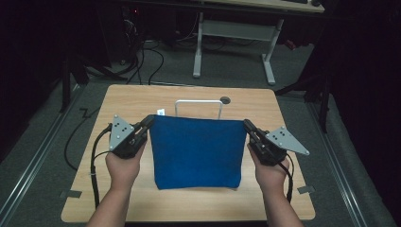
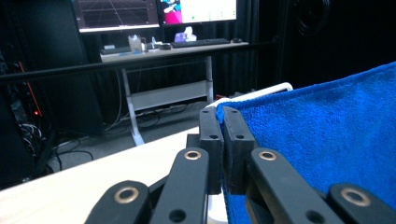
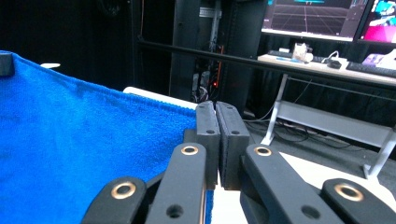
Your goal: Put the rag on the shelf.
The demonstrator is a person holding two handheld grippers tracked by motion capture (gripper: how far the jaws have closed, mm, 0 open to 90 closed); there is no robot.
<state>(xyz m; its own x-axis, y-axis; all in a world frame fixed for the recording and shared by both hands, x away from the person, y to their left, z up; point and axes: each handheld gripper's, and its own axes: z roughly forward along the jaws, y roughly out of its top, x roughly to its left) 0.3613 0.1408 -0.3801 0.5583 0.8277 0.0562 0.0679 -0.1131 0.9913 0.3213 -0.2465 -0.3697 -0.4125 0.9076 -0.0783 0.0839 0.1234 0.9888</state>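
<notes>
Both pairs of black fingers are clenched on the top corners of a fuzzy blue towel (image 1: 196,152): left gripper (image 1: 147,122) at 9 o'clock, right gripper (image 1: 247,126) at 3. The rectangular cloth hangs taut above the wooden bench (image 1: 142,97), top edge running left-right, before a white wire rack (image 1: 198,102).

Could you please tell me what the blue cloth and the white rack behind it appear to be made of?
The blue cloth looks like terry or microfibre: a matte, fuzzy, looped pile shows in both gripper views. The white rack seems to be painted metal or plastic tubing, smooth, round and slightly glossy; which one is unclear.
</notes>
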